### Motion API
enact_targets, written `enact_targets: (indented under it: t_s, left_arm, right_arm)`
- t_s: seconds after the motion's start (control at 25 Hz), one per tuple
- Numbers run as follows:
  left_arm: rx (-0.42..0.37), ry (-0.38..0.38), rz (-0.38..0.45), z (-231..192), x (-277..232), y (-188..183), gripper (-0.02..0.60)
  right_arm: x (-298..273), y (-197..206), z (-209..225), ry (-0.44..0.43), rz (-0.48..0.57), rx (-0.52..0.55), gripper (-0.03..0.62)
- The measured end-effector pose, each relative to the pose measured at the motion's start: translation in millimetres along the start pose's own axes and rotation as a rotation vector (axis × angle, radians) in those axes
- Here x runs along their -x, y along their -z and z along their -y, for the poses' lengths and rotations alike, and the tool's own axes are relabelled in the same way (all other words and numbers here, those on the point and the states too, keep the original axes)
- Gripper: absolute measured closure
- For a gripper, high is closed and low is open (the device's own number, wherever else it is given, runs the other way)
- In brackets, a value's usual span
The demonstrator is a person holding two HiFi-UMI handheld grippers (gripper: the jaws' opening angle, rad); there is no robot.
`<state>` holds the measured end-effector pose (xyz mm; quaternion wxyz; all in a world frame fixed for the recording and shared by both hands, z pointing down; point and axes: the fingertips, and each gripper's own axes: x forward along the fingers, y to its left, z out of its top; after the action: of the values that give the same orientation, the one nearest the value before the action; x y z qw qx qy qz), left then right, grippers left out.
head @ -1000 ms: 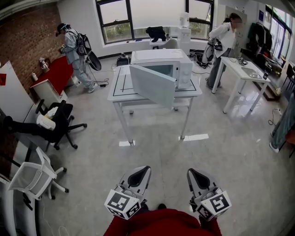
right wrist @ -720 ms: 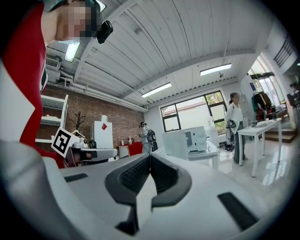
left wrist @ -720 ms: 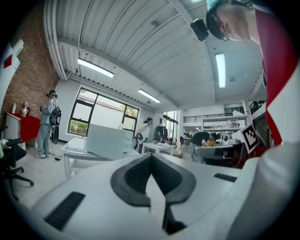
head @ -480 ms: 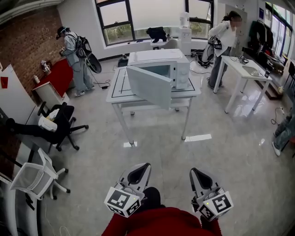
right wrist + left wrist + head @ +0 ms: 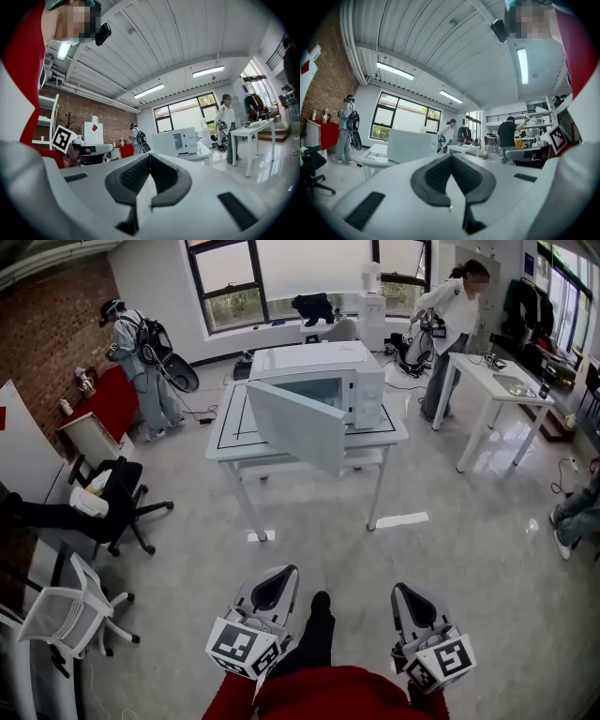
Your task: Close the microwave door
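The white microwave (image 5: 323, 381) stands on a white table (image 5: 230, 439) in the middle of the room, some way ahead of me. Its door (image 5: 295, 426) hangs open, swung out toward the front left. Low in the head view my left gripper (image 5: 274, 583) and right gripper (image 5: 411, 602) are held side by side, both shut with nothing in them and far from the microwave. The left gripper view shows the door (image 5: 412, 145) beyond the closed left gripper (image 5: 451, 157). In the right gripper view the microwave (image 5: 180, 142) stands past the closed right gripper (image 5: 150, 156).
A black office chair (image 5: 117, 493) and a white one (image 5: 66, 615) stand at the left. A white desk (image 5: 497, 381) is at the right rear with a person (image 5: 455, 306) beside it. Another person (image 5: 131, 343) stands at the back left. White tape strips (image 5: 398, 519) mark the floor by the table legs.
I have walked toward the table, so the microwave looks nearer and larger. Both grippers came along, still shut. A dark leg has stepped forward between them.
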<state>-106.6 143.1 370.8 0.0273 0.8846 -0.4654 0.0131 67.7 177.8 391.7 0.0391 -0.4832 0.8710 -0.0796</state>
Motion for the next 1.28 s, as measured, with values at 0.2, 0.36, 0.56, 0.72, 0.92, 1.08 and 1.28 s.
enact_targets:
  t_s: [0.2,0.36,0.56,0.72,0.92,1.08,1.28]
  left_arm:
    - [-0.005,0.011,-0.004,-25,-32,0,0.571]
    - [0.009,0.021,-0.013,-48,-64,3,0.571]
    - [0.042,0.04,-0.038,-72,-103,7,0.571]
    - [0.061,0.072,-0.052,-84,-133,9,0.571]
    - [0.062,0.112,-0.063,-98,-163,8,0.571]
    - [0.065,0.131,-0.068,-111,-186,10,0.571]
    - [0.058,0.128,-0.077,-124,-208,13,0.57]
  right_arm:
    - [-30,-6,17,0.005,0.031,0.028,0.582]
    - [-60,-2,39,0.03,-0.014,0.023,0.581]
    - [-100,-5,64,0.054,-0.056,0.006,0.582]
    - [-134,-10,80,0.056,-0.077,0.005,0.582]
    - [-167,-13,92,0.071,-0.085,-0.019,0.581]
    - [-181,-11,106,0.098,-0.087,-0.016,0.582]
    - [-192,-9,117,0.126,-0.097,-0.015,0.582]
